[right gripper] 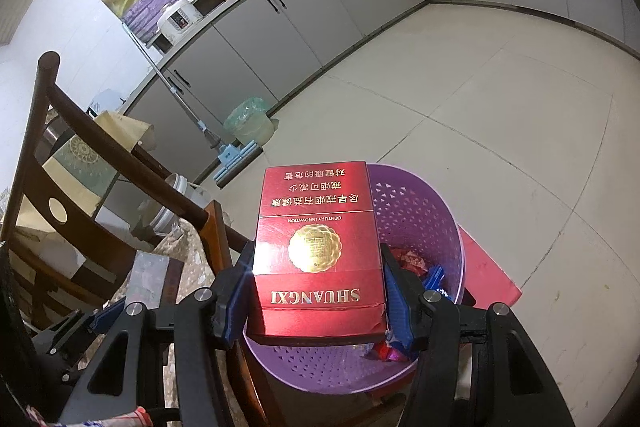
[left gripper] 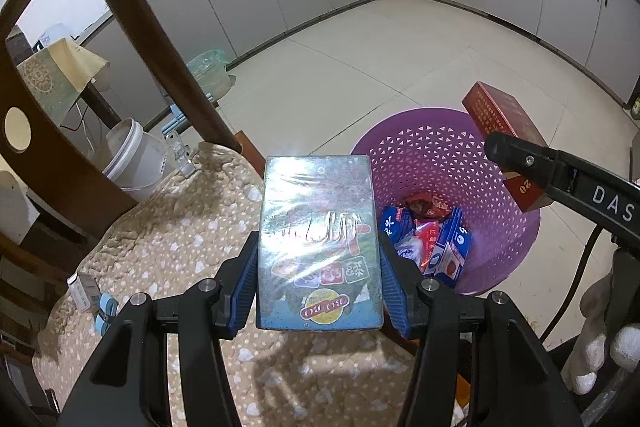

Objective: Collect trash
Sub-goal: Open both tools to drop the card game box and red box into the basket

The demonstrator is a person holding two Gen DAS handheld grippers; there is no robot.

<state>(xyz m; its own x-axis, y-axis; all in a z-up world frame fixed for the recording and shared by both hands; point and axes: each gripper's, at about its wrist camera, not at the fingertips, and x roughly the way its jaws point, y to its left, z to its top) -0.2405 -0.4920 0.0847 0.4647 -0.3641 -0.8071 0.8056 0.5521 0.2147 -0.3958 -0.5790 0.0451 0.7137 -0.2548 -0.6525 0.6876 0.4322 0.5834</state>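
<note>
"SHUANGXI" box [right gripper: 318, 247], "CENTURY INNOVATION" label

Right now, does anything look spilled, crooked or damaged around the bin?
Nothing stands out. The purple bin stands upright with wrappers inside, and each tongs squarely grips its box: blue box, red box.

Two clamped packs [left gripper: 318, 243] [right gripper: 318, 251] above purple basket [left gripper: 432, 151].
</note>
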